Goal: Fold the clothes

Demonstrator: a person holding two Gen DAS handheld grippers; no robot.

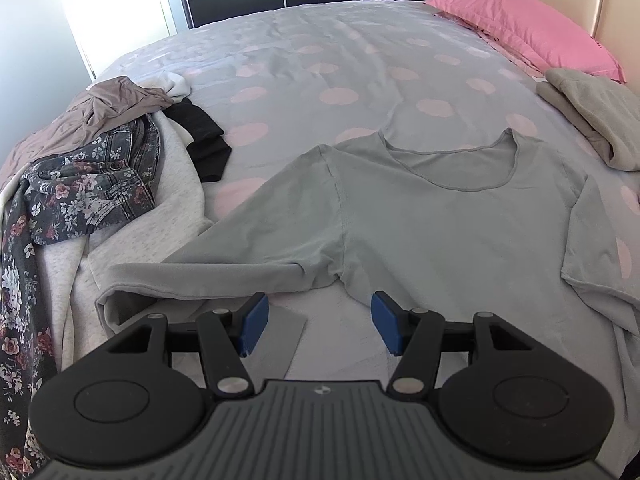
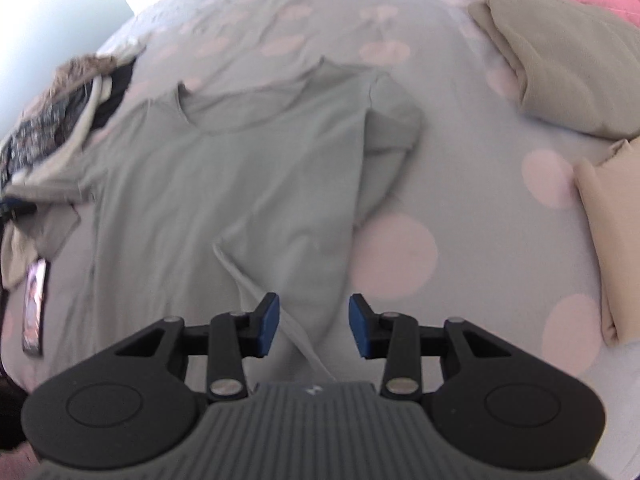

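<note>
A grey-green T-shirt [image 1: 420, 216] lies spread on the bed, neckline away from me, its left sleeve stretched out to the left. My left gripper [image 1: 318, 324] is open and empty, hovering just short of the shirt's left armpit. In the right wrist view the same T-shirt [image 2: 248, 168] has its right side folded inward, with a hem edge running toward me. My right gripper [image 2: 314, 326] is open and empty, above the shirt's lower right part.
A pile of unfolded clothes [image 1: 92, 160] with a floral garment lies at the bed's left. Folded beige-grey garments [image 1: 592, 116] sit by the pink pillow [image 1: 532, 28]; they also show in the right wrist view [image 2: 560, 64]. A phone [image 2: 34, 312] lies at the left.
</note>
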